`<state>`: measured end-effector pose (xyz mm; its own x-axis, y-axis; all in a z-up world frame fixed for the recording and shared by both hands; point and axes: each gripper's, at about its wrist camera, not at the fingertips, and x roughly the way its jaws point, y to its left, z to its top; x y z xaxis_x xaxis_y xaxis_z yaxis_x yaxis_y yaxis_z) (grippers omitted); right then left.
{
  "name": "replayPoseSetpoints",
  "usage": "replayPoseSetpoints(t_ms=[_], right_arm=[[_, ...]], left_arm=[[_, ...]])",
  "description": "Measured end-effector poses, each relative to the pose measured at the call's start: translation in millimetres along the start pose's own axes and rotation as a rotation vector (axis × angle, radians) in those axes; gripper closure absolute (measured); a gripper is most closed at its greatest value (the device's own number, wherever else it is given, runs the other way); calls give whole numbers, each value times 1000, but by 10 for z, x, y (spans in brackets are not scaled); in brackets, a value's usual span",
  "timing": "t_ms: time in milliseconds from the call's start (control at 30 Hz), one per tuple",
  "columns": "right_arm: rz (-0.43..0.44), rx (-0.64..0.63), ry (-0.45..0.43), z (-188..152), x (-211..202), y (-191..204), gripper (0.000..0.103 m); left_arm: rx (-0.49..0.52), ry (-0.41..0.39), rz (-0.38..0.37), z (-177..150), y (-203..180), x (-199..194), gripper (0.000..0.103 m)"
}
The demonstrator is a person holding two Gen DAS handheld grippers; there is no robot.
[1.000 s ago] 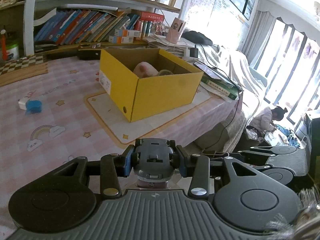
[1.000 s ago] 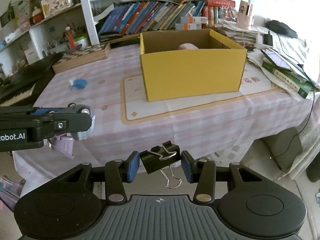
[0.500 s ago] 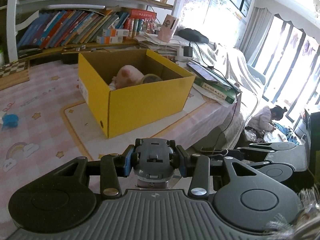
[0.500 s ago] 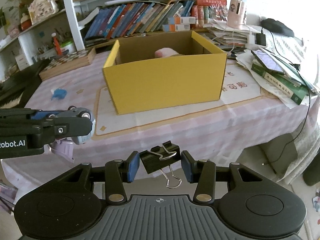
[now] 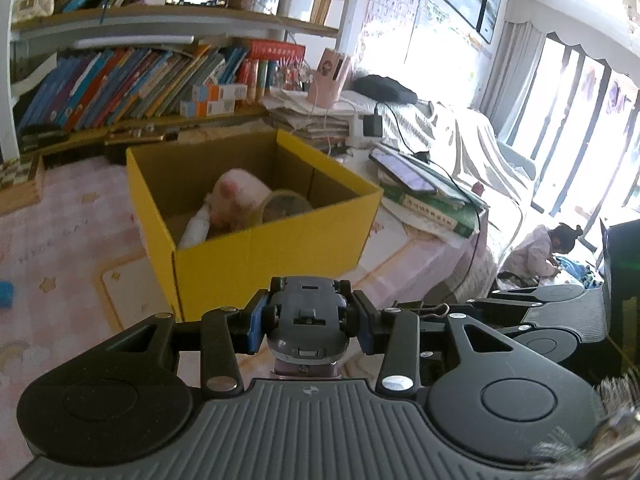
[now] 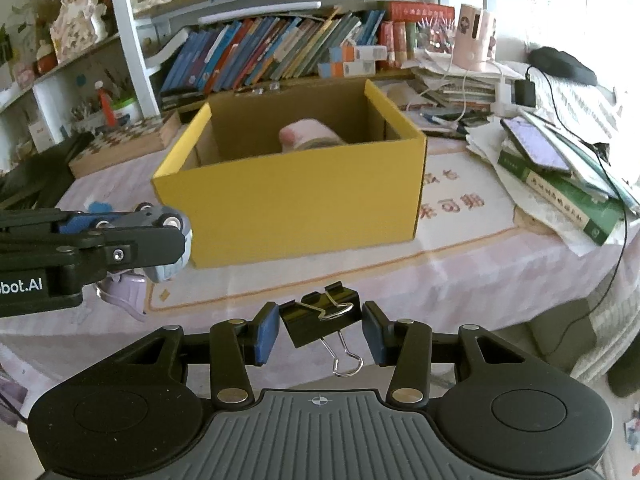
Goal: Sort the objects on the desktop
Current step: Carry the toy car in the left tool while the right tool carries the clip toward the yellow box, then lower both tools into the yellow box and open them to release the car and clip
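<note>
My left gripper [image 5: 308, 322] is shut on a grey-blue toy car [image 5: 308, 308], its blue pads pressed on the car's sides. My right gripper [image 6: 320, 326] is shut on a black binder clip [image 6: 320, 314] whose wire handles hang down. Both hover off the table's front edge, before an open yellow cardboard box [image 6: 304, 204]. In the left wrist view the box [image 5: 280, 256] holds a pink plush toy [image 5: 236, 200] and a roll of tape [image 5: 286, 206]. The left gripper [image 6: 132, 240] with the car [image 6: 168, 220] shows at the left of the right wrist view.
The box stands on a mat on a pink tablecloth [image 6: 460, 268]. A stack of books and papers with a phone [image 6: 536, 148] fills the table's right end. A chessboard [image 6: 124, 140] and full bookshelves lie behind. A small blue thing [image 5: 4, 296] lies left. A person [image 5: 540, 248] sits on the floor at the right.
Both grippers have travelled sideways along the table's front, so the yellow box now sits closer and more centred in each view. The grips on the car and the clip are unchanged.
</note>
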<state>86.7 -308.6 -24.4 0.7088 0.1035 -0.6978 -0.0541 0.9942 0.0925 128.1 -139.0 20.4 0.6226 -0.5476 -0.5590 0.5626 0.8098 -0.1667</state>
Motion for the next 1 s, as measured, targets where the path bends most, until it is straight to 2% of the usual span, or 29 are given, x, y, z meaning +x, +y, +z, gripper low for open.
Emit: replayPoseSetpoints(t_ms=[233, 567, 700, 1000], right_arm=[[17, -6, -48, 251, 69, -219, 58], [66, -50, -163, 710, 86, -345, 58], [84, -78, -182, 864, 177, -371, 58], [133, -132, -183, 1106, 455, -384, 58]], left_arm=[[12, -60, 43, 263, -19, 115, 63], [37, -132, 137, 635, 34, 317, 63], [58, -122, 167, 732, 63, 504, 63], [89, -43, 230, 830, 200, 998, 63]])
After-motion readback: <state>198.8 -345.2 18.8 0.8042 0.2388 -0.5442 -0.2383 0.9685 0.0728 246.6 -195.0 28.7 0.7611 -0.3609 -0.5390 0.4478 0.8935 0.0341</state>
